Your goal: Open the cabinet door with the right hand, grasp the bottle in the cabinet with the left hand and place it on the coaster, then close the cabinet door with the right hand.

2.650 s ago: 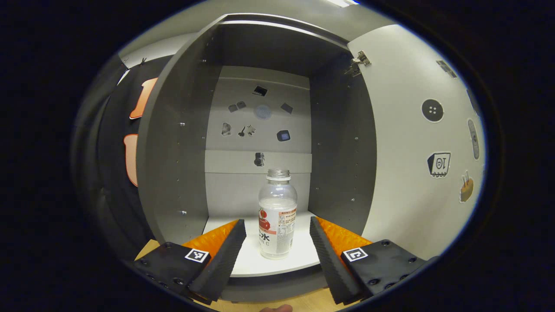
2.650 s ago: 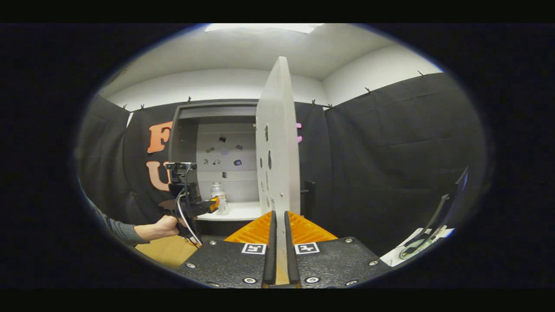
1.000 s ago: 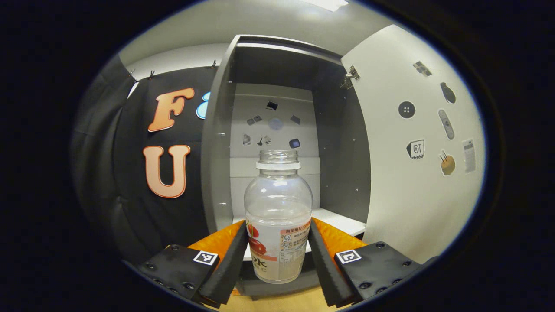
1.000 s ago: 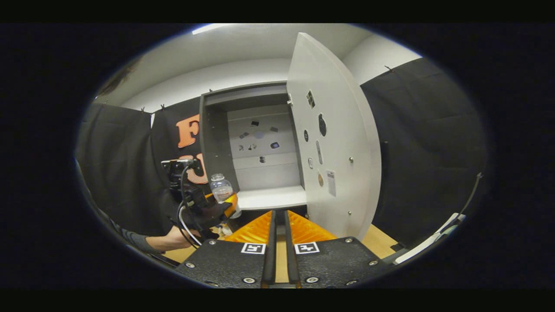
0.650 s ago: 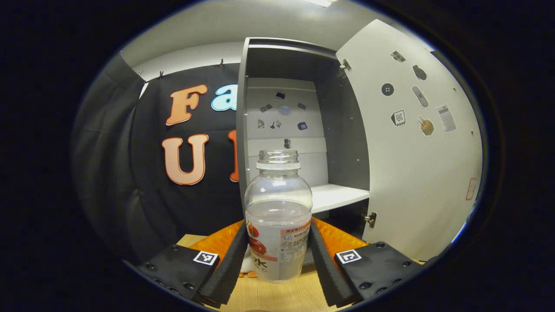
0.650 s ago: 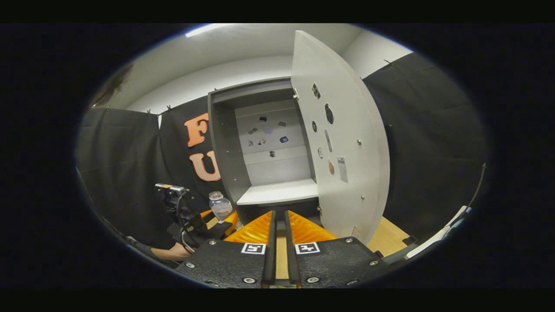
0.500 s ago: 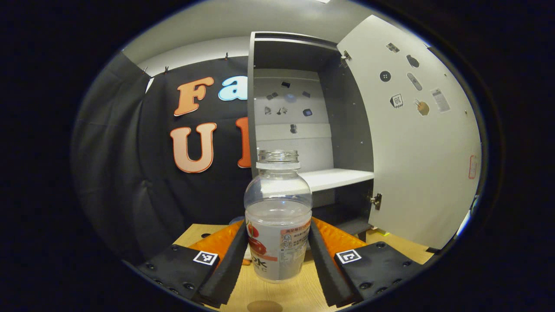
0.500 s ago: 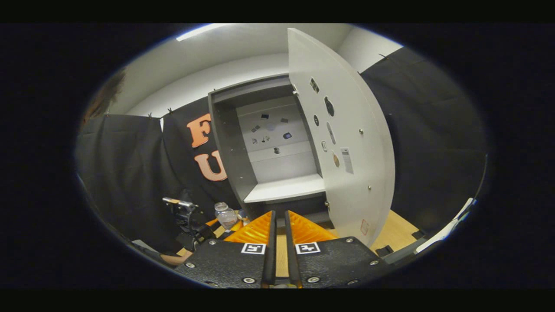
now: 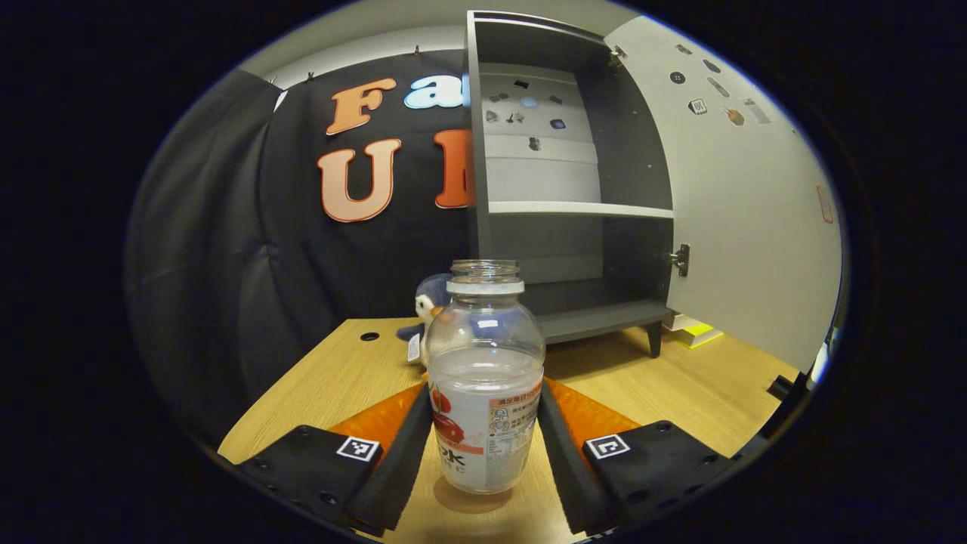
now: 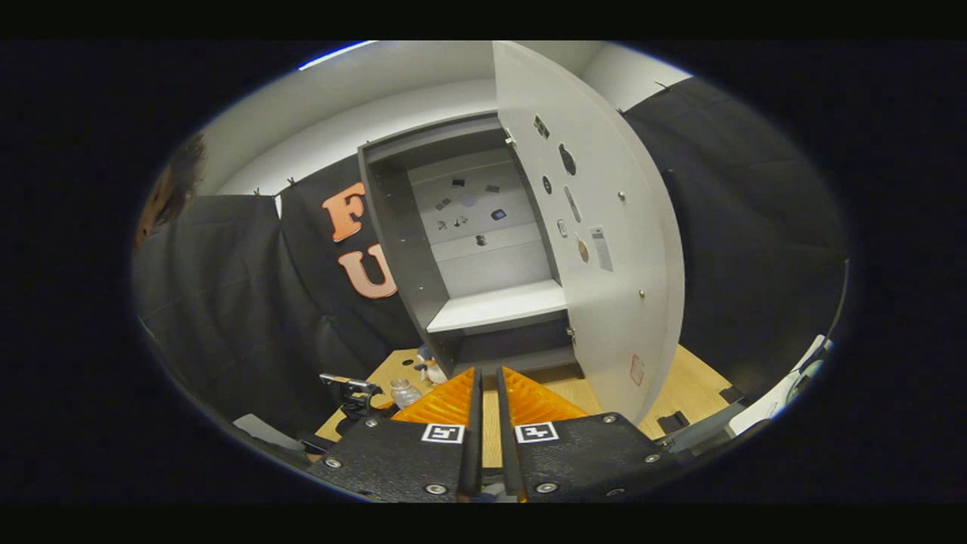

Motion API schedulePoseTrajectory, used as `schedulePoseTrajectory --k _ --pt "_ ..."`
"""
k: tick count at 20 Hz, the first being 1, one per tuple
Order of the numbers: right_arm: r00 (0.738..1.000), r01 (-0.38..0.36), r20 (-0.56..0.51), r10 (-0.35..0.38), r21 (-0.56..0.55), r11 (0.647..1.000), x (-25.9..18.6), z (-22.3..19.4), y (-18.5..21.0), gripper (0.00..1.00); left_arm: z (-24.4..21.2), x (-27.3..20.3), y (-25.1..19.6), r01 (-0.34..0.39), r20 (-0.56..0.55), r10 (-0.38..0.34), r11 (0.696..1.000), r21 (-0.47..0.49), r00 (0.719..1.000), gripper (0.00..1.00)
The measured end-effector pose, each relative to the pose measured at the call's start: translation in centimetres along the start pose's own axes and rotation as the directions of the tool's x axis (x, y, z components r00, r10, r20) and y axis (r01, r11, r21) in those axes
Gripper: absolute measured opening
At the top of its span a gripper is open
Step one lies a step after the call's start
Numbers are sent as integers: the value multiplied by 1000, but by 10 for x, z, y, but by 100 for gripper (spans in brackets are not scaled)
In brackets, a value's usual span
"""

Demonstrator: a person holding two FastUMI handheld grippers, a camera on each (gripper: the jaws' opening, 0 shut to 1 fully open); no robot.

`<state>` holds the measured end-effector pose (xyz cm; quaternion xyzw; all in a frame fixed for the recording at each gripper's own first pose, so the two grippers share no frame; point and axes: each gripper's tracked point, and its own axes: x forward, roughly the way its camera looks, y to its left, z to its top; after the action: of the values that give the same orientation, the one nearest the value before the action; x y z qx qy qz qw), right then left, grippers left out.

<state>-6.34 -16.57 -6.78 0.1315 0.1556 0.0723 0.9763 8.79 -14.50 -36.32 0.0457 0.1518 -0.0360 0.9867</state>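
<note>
Lowering bottle (image 9: pixel 484 378) toward table (image 9: pixel 680 385), left gripper (image 9: pixel 483 453) clamped on it, both fingers pressing its sides.

Right gripper (image 10: pixel 483 446) fingers nearly together, holding nothing, apart from door (image 10: pixel 597 227). Cabinet (image 9: pixel 563 189) open, shelf empty; toy (image 9: pixel 429 296) just behind bottle. Brown disc under bottle base is likely the coaster (image 9: pixel 470 502), can't confirm contact. Done: door opened, bottle taken out. Left: release, close door. Versus 0.5 s ago: bottle is lower, cabinet sits higher in left gripper view, more table shows.
</note>
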Motion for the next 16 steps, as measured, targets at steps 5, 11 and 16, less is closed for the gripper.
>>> schedulePoseTrajectory --k 5,11,16 --pt "998 10 -67 -11 -9 1000 8 -20 1 8 -45 12 1 -5 -55 5 1000 -2 998 84" --pt "990 6 -138 -10 -28 1000 21 -40 3 6 -66 27 10 -23 -91 22 1000 -12 996 84" --pt "987 -10 -160 7 -18 1000 26 -47 6 6 -65 25 9 -17 -77 18 1000 5 997 84"
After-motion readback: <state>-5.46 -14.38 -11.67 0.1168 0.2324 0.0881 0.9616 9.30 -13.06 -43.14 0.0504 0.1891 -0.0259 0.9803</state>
